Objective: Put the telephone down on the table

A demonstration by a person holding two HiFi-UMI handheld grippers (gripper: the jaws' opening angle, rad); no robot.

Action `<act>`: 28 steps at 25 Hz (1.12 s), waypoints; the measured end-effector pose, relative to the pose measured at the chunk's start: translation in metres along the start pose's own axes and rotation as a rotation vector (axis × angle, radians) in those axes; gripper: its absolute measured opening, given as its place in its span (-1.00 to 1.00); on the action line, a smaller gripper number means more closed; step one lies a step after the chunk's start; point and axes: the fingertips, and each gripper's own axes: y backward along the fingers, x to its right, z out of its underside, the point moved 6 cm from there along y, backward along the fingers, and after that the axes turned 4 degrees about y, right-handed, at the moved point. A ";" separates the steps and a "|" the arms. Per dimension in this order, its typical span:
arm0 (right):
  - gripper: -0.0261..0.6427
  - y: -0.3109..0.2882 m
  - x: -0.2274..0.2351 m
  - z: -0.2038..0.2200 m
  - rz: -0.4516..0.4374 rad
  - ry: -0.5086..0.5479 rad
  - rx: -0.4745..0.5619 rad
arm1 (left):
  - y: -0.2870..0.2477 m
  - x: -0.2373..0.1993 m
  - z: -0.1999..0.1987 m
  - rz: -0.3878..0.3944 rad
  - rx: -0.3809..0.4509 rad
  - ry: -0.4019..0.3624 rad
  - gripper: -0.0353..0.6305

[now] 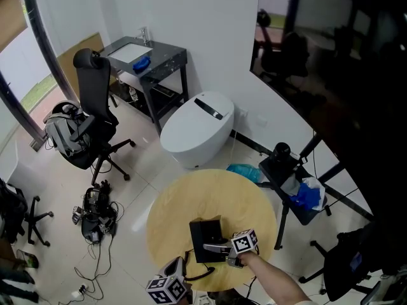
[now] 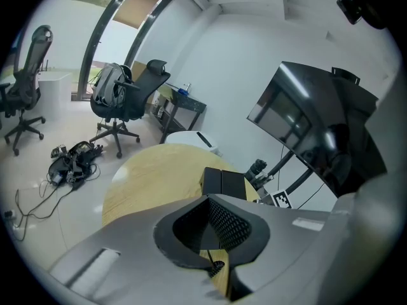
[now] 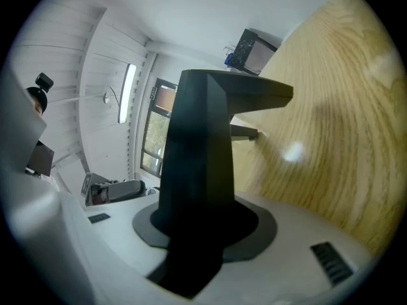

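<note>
The black telephone (image 1: 205,237) sits low at the near side of the round wooden table (image 1: 191,196). My right gripper (image 1: 219,248) comes in from the right and is shut on the telephone's near right edge. In the right gripper view the telephone (image 3: 197,151) fills the space between the jaws of the right gripper (image 3: 197,221), over the table (image 3: 331,138). My left gripper (image 1: 182,277) is at the table's near edge, left of the telephone. The dark telephone cord (image 1: 202,274) runs from it. In the left gripper view the left gripper (image 2: 213,237) is shut on the cord (image 2: 215,267), with the telephone (image 2: 224,183) ahead.
Beyond the table stand a white toilet-like unit (image 1: 197,129) and a dark sink stand (image 1: 143,59). A black office chair (image 1: 95,107) and a tangle of cables (image 1: 95,215) are on the floor at left. A black stand with blue cloth (image 1: 299,186) is close to the table's right side.
</note>
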 end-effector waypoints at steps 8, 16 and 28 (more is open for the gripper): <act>-0.39 0.004 0.005 0.001 0.101 0.034 -0.076 | -0.005 0.008 0.005 0.011 -0.013 -0.008 -0.93; -0.29 0.006 0.008 0.000 0.191 0.037 -0.138 | -0.006 0.012 0.007 0.022 -0.019 -0.007 -0.93; -0.03 0.012 0.012 -0.005 0.317 0.081 -0.249 | -0.002 0.023 0.004 0.030 -0.021 -0.012 -0.93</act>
